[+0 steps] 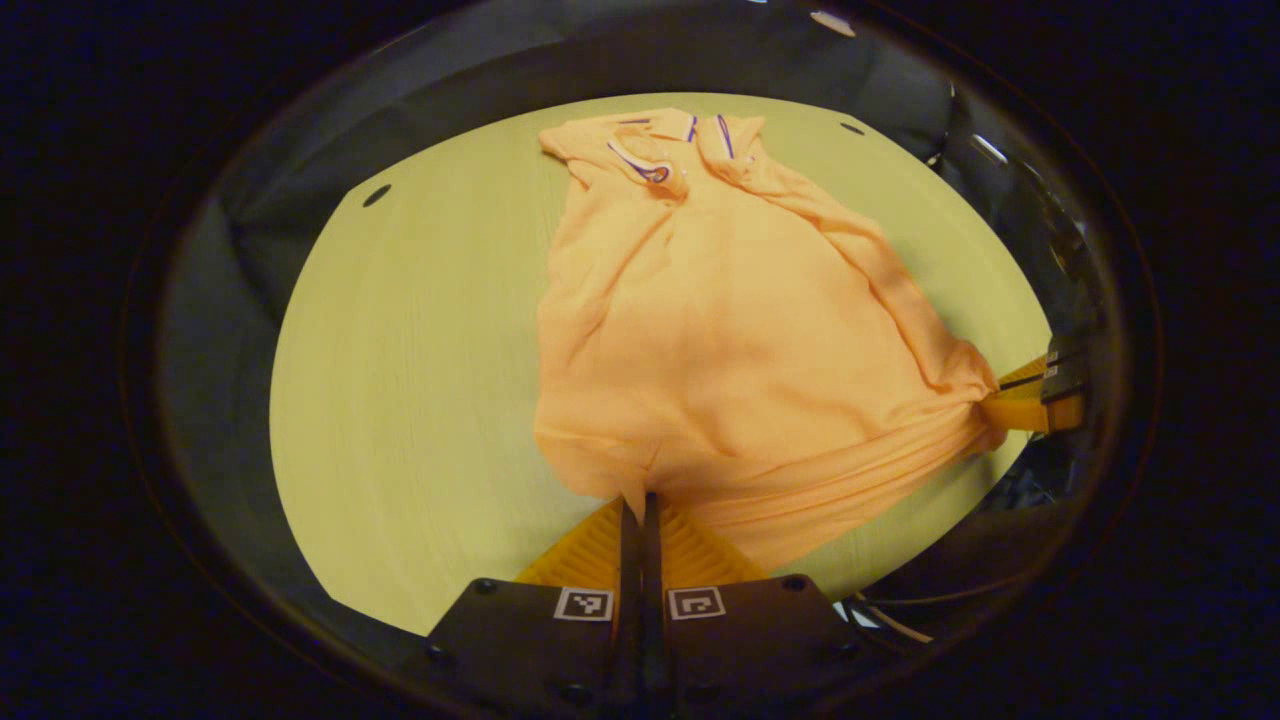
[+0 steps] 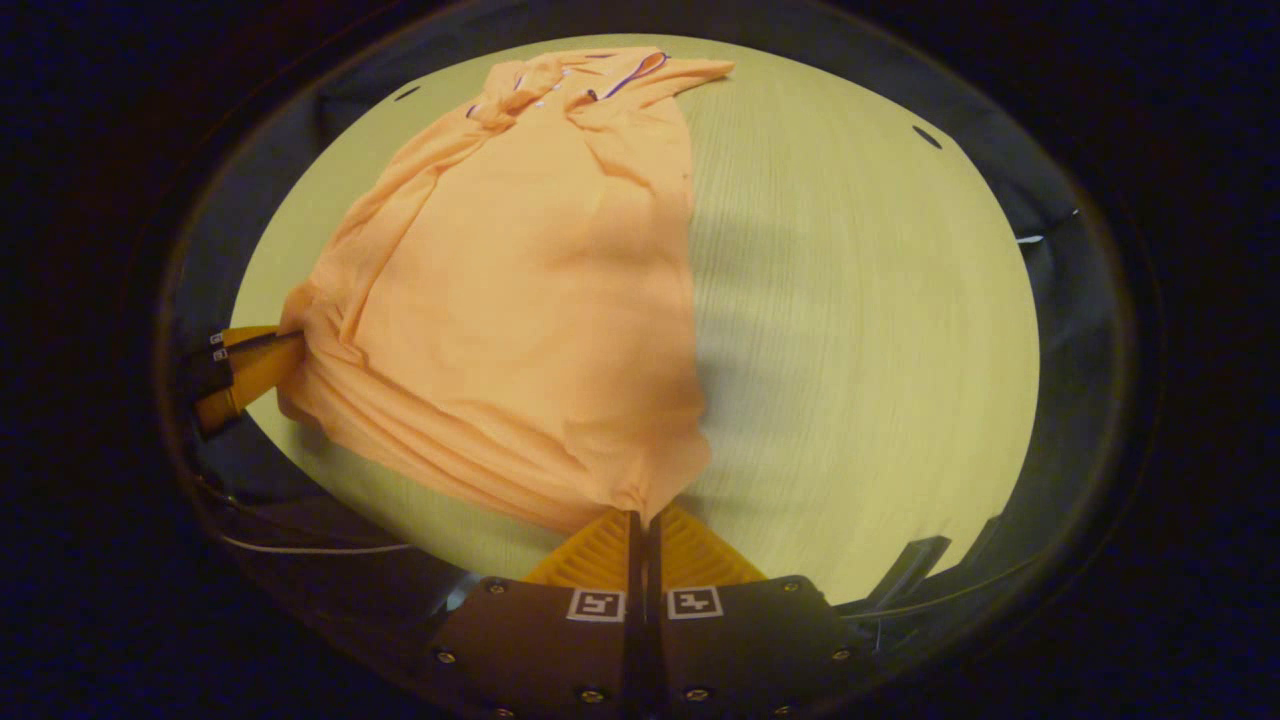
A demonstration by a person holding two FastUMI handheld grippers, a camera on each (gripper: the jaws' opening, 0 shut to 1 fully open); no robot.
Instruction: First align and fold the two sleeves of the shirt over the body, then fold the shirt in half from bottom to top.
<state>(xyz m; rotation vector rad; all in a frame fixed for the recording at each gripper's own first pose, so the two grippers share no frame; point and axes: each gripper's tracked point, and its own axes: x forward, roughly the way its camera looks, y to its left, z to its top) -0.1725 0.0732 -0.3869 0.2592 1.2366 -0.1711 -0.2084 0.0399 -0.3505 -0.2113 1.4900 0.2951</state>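
In the left gripper view, an orange polo shirt (image 1: 720, 330) lies on a pale wood-grain bench (image 1: 400, 400), running from its collar (image 1: 665, 145) at the upper centre of the frame down to its hem at the lower centre. The collar carries thin dark and white trim. The left hand-held gripper (image 1: 640, 505) sits at the bottom centre with its two fingers pressed together on a bunched corner of the hem, the fabric gathering into folds right at the tips. At the right edge of the same frame the right hand-held gripper (image 1: 1030, 395) shows farther off, clamped on the other bottom corner, where the cloth is drawn into a tight point. Between the two pinched corners the hem stretches in long creases across the lower right of the frame.

In the right gripper view, the shirt (image 2: 520, 300) fills the upper left and centre, collar (image 2: 590, 80) at the top, with bare bench (image 2: 870, 330) to the right of it. The right hand-held gripper (image 2: 640, 520) at the bottom centre has its fingers closed on a gathered corner of the hem. At the left edge the left hand-held gripper (image 2: 250, 365) shows farther off, gripping the other corner, the fabric pulled into wrinkles toward it. The sleeves lie folded in over the body, giving the shirt a narrow outline.
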